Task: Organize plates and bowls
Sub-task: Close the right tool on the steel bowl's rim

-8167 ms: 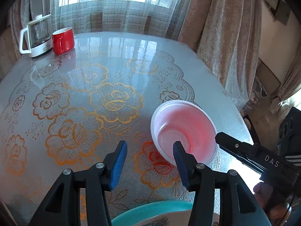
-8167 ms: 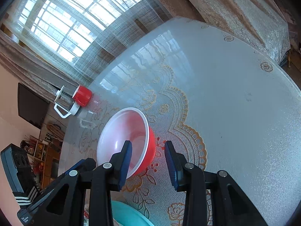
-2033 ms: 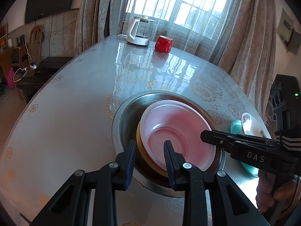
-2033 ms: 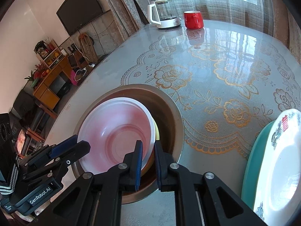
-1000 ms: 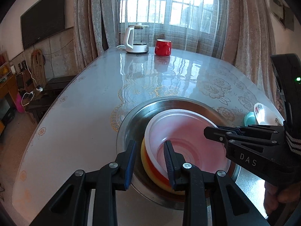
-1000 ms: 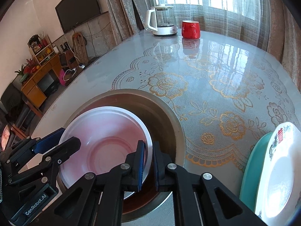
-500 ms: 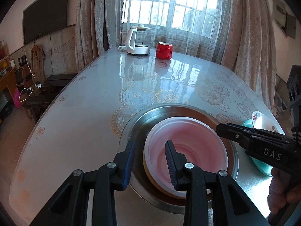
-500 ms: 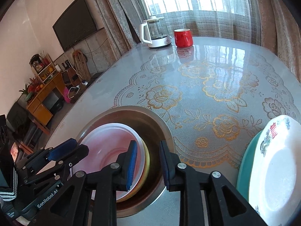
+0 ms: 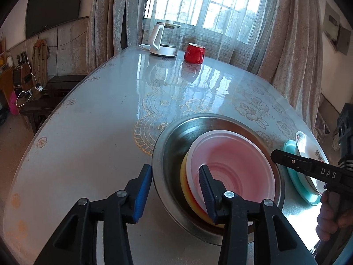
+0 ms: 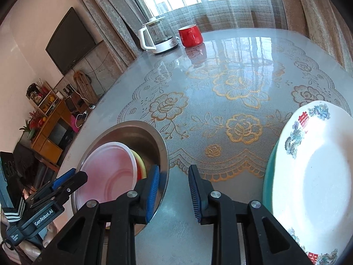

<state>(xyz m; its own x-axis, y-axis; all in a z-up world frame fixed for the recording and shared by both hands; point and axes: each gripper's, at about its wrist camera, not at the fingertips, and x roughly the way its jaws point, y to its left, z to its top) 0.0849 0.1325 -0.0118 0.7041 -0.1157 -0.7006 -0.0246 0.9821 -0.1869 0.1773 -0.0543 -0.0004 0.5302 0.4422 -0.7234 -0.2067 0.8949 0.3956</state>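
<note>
1. We see a glossy oval table (image 9: 92, 132) with gold flower lace, by a curtained window (image 9: 198, 11).
2. A kettle (image 9: 164, 40) and red mug (image 9: 194, 53) stand at the far end.
3. The pink bowl (image 9: 231, 165) sits nested in the steel basin (image 9: 167, 154); plates (image 10: 313, 176) lie just right of it.
4. Left gripper (image 9: 175, 185) and right gripper (image 10: 173, 187): jaws just opened, apart, straddling the basin's rim without pressing.

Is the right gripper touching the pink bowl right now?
Apart. In the right wrist view the right gripper is open around nothing, and the pink bowl rests in the metal basin.
</note>
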